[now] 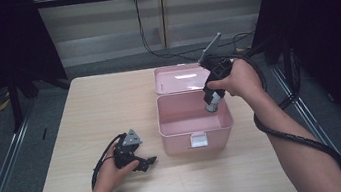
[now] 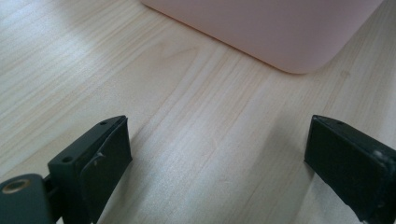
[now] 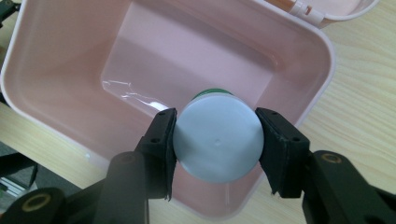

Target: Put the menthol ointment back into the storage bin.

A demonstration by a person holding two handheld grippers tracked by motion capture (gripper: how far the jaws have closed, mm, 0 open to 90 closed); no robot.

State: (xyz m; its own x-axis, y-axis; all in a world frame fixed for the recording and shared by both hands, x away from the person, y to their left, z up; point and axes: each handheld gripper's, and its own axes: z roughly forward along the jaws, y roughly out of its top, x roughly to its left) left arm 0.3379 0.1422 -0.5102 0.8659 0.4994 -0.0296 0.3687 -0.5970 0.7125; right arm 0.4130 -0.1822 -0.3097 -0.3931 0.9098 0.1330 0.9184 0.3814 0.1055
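Where the high view's lower left begins, a forearm comes up from the bottom edge and its hand wraps the left gripper point(image 1: 140, 162), which lies low on the wooden table point(image 1: 95, 111) and points toward the pink box point(image 1: 195, 122). Its 2 black jaws stand wide apart with nothing between them. The left gripper view gives what the high view cannot: bare wood grain between the 2 jaws, and 1 rounded lower corner of the pink box at the upper right of the frame, apart from both jaws.

Further up, at the right of the high view, the other forearm rises from the lower right corner, bends at the wrist, and its hand tips the right gripper point(image 1: 211, 104) steeply down over the right side of the open box, a black cable looping along the arm. The right gripper view, looking down along the jaws, shows them clamped on 2 opposite sides of a jar point(image 3: 217, 137) with a pale round lid and a green band beneath it. The jar hangs above the box's hollow, near its lower right wall. Beyond, at the upper right of that frame, the hinged lid point(image 3: 327, 9) lies folded back on the table.
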